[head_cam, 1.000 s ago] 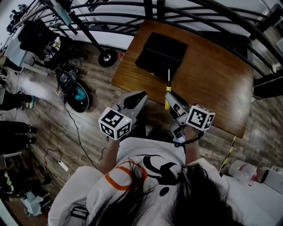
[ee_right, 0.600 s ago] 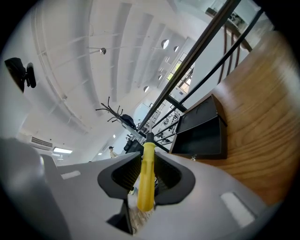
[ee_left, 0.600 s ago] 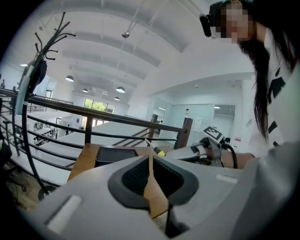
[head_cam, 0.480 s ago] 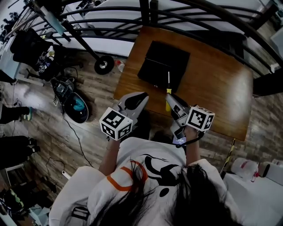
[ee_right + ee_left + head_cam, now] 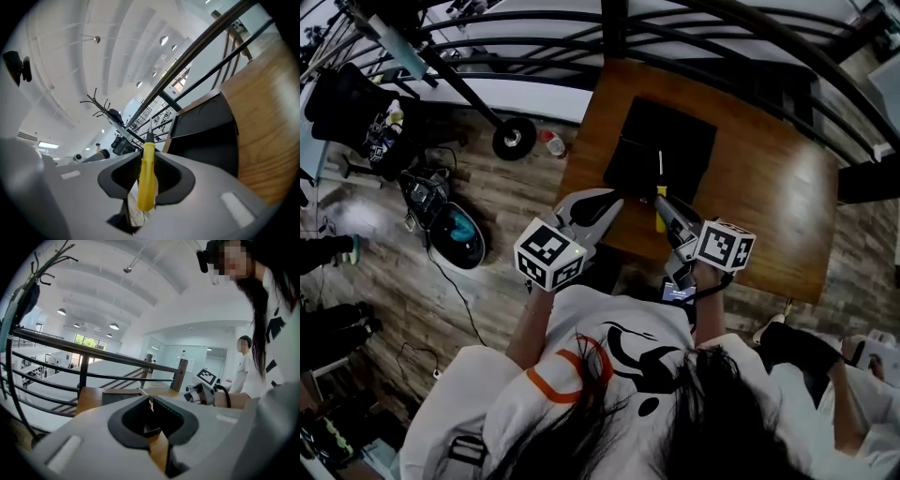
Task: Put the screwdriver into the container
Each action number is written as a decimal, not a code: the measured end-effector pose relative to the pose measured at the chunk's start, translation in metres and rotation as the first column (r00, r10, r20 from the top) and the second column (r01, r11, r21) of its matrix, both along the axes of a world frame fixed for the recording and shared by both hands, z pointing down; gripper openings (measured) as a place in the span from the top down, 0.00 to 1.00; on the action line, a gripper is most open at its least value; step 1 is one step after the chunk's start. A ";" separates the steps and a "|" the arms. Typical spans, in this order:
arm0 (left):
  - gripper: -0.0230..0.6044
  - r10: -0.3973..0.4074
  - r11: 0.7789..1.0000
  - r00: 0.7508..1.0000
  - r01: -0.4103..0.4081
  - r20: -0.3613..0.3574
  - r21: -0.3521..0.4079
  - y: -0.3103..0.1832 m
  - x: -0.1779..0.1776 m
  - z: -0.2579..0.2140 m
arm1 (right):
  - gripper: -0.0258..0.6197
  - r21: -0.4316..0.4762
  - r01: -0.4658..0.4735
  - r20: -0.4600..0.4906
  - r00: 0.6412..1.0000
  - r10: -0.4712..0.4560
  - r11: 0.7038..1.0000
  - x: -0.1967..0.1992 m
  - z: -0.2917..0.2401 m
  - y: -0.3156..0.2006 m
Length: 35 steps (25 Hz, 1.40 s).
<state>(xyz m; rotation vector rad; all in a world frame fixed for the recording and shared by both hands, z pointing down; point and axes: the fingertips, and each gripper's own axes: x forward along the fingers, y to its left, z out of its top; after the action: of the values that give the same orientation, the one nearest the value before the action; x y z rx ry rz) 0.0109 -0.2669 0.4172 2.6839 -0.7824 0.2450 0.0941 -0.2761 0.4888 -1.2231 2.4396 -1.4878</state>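
Brown wooden table (image 5: 769, 187) stands on a plank floor (image 5: 511, 187), with a dark railing (image 5: 534, 52) past it. Right gripper (image 5: 666, 204) squeezes the yellow handle of the screwdriver (image 5: 660, 195), whose thin metal end points straight away from the person, toward the black container (image 5: 680, 141) on the table. Left gripper (image 5: 605, 200) is closed on nothing, just beside the screwdriver.

the screwdriver (image 5: 146, 176) has a yellow handle and dark shaft. the container (image 5: 661, 150) is black. the table (image 5: 769, 187) is brown wood grain. the left gripper (image 5: 150, 401) and right gripper (image 5: 146, 157) are grey, their cubes (image 5: 724, 246) patterned with black-and-white squares.
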 end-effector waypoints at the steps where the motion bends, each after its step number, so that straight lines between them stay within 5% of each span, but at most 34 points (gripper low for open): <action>1: 0.96 0.003 1.000 1.000 -0.003 -0.004 -0.002 -0.008 -0.004 0.000 | 0.79 -0.007 0.008 -0.026 1.000 -0.008 1.000 -0.004 0.004 -0.008; 6: 0.96 0.026 1.000 1.000 -0.026 -0.017 -0.010 -0.031 -0.016 0.000 | 0.79 -0.041 0.066 -0.169 0.983 -0.072 0.997 -0.012 0.027 -0.033; 12: 0.96 0.039 0.999 0.999 -0.040 -0.035 -0.016 -0.054 -0.031 0.001 | 0.79 -0.125 0.207 -0.308 0.921 -0.236 0.970 -0.025 0.063 -0.056; 35: 0.96 0.050 0.998 0.998 -0.052 -0.042 -0.034 -0.084 -0.029 0.005 | 0.79 -0.354 0.285 -0.460 0.776 -0.432 0.891 0.001 0.140 -0.088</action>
<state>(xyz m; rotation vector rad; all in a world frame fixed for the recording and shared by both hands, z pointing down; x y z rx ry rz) -0.0179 -0.3513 0.4221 2.6692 -0.6918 0.2127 0.0955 -0.3643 0.6286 -1.4312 3.0639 -1.8272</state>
